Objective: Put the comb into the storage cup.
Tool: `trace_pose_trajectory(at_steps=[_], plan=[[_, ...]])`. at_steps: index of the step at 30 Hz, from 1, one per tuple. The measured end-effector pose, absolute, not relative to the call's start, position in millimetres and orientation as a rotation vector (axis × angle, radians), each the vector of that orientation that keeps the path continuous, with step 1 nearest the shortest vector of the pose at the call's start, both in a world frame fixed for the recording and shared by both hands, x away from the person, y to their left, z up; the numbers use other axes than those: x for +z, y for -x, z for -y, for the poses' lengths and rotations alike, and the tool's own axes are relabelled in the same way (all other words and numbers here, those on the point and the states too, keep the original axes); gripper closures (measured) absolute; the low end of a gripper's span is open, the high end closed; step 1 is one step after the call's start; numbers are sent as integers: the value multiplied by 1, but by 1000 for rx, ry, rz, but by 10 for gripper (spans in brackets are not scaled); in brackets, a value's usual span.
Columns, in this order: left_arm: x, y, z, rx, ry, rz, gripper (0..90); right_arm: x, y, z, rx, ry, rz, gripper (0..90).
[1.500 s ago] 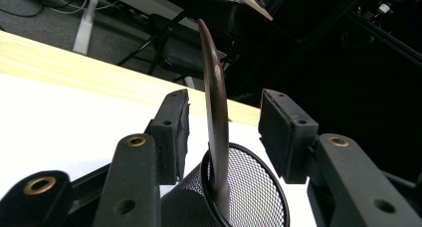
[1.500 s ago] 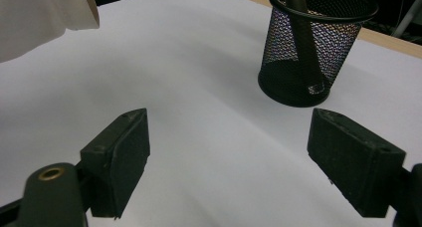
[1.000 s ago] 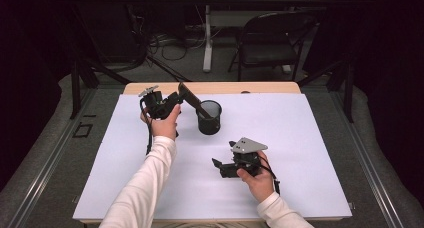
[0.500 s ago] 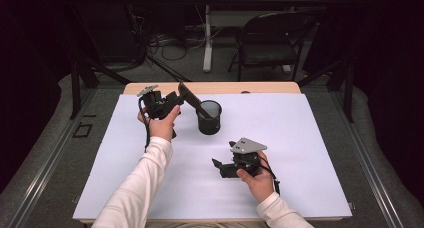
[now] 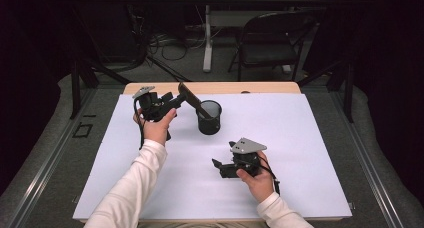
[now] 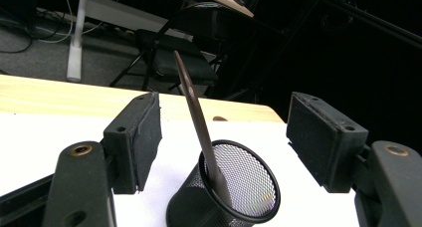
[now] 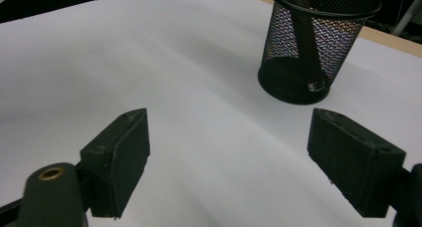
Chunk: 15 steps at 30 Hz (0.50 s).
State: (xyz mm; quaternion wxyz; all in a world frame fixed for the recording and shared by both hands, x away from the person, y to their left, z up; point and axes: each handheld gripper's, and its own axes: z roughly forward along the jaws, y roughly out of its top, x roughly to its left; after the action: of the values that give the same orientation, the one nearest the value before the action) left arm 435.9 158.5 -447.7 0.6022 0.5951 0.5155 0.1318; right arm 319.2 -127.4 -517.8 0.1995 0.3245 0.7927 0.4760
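Left gripper view: jaws released, set wide to either side of a dark flat stick (image 6: 196, 117) leaning in the mesh cup (image 6: 239, 197) — long axis tilted up-left. The left gripper (image 5: 172, 102) is nearer; the right gripper (image 5: 218, 167) rests apart, jaws likewise released.

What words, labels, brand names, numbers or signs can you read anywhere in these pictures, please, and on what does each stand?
None can be read.
The mesh cup, the dark stick leaning in it and the white table cover carry no print.
Both grippers, left and right, have plain black jaws, and the right one's grey plate shows no marking.
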Motion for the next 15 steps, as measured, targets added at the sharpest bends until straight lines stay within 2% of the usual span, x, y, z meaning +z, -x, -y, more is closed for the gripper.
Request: trace_pose_trajectory(at_steps=[15], plan=[[-440,-420,-164,350,-1445,-1118,327,-518,-319,127,1326,-906,-2216,168]])
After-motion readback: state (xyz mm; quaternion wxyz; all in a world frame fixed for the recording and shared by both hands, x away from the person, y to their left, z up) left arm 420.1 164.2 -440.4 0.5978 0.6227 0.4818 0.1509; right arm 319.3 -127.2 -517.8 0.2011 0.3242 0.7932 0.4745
